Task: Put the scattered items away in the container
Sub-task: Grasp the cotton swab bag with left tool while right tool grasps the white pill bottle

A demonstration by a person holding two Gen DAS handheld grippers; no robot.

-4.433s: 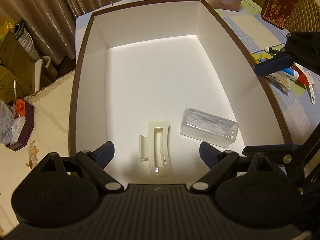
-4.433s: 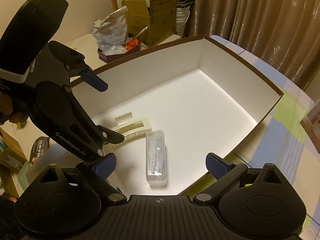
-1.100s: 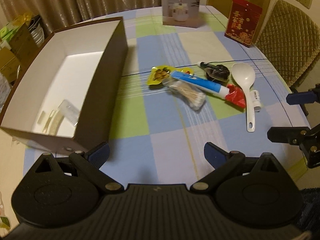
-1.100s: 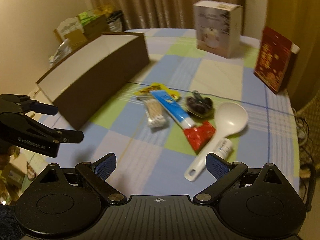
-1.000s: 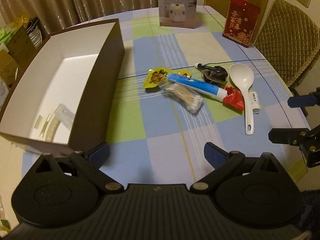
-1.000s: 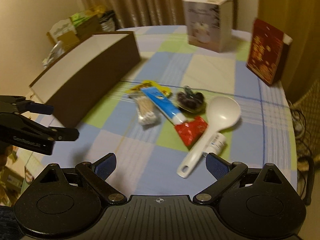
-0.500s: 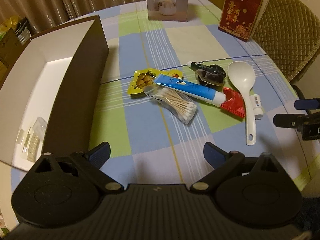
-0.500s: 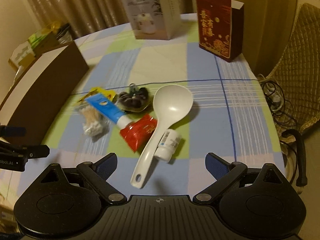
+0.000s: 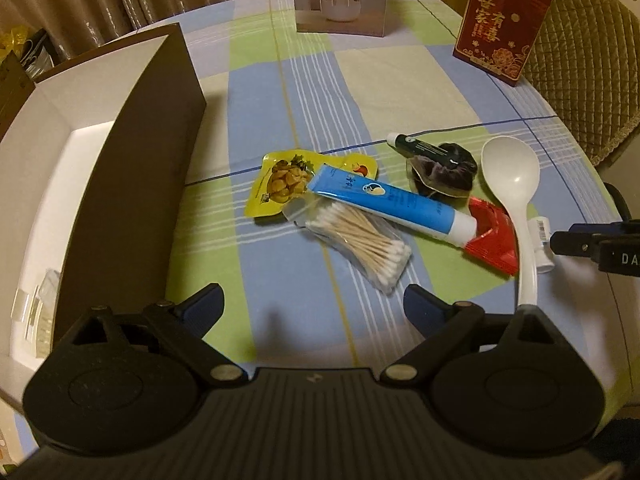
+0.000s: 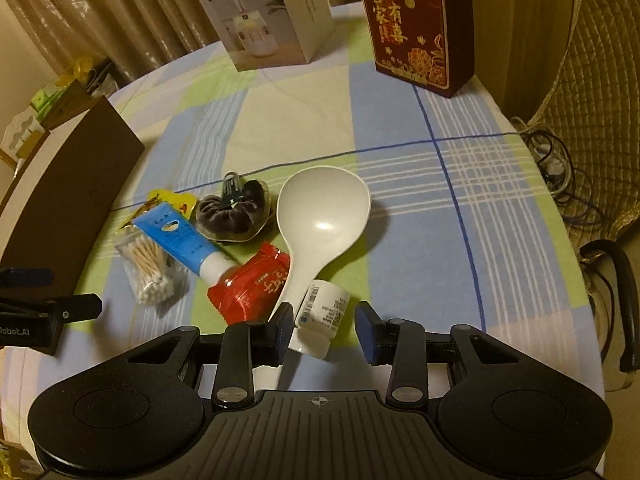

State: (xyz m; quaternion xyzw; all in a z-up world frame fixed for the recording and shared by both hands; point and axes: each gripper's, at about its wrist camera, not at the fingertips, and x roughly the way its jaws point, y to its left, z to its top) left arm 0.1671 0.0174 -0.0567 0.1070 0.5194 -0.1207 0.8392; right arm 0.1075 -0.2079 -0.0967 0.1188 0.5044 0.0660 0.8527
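The box [image 9: 132, 168] stands at the counter's [image 9: 400, 80] left, scattered items beside it. The right hand-held gripper [image 10: 322, 326] has just been narrowing around the small bottle [image 10: 322, 314], pads not yet pressing; pickup appears imminent. The left hand-held gripper [image 9: 312, 304] is wide open, empty.

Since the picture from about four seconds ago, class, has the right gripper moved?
Yes. The right gripper has left the brown box, now far left, and come down over the small white bottle; its jaws have just been closing around it.

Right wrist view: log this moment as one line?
right tool: closing around small white labelled bottle, not yet gripping | left tool: open above clear bag of cotton swabs
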